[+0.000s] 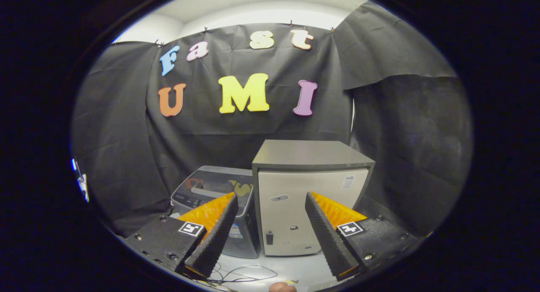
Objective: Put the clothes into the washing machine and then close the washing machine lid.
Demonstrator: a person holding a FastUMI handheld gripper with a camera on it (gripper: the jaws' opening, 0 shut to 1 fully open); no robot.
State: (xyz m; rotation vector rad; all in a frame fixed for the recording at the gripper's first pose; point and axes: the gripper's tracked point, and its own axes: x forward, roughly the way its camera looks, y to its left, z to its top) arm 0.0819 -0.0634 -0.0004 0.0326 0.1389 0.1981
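Gripper (270, 207) — two black ribbed fingers (217, 233) with orange backs, spread wide apart, nothing between them; each base carries a small square marker.

Washing machine (213, 190) — small grey top-loader, standing on the white table (291, 266) beyond the left finger, which hides part of its front. Its lid (219, 183) lies flat and shut (a see-through panel shows yellow and orange shapes beneath).

Cabinet (310, 199) — boxy, dark top, pale front door, just beside the washer on its right, beyond the gap between the fingers.

Cables (242, 275) — thin, dark, looped on the table near the fingertips.
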